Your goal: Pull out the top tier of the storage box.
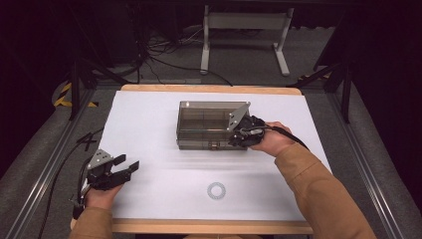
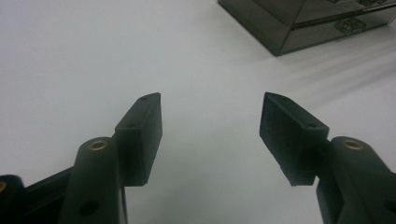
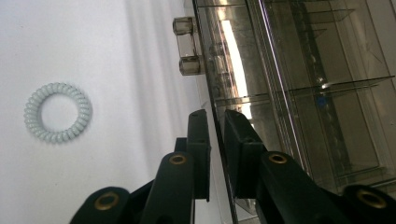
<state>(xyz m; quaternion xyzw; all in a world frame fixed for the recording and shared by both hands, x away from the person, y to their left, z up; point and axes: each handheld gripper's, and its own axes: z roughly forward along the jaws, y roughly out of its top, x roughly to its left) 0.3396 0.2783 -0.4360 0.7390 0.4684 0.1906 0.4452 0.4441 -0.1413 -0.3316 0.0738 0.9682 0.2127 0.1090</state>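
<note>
A lab: white table (image 1: 149, 114) inside a metal frame (image 1: 45, 169), floor cables (image 1: 164, 64), dark surroundings

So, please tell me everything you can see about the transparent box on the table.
The compartment box is smoky, see-through plastic, rectangular, with inner dividers forming compartments that look empty. It lies flat near the middle of the white table, a small clear latch on its front edge. The right gripper has its jaws nearly closed on the thin front wall at the box's right end. The spiral hair tie lies apart from it.
</note>
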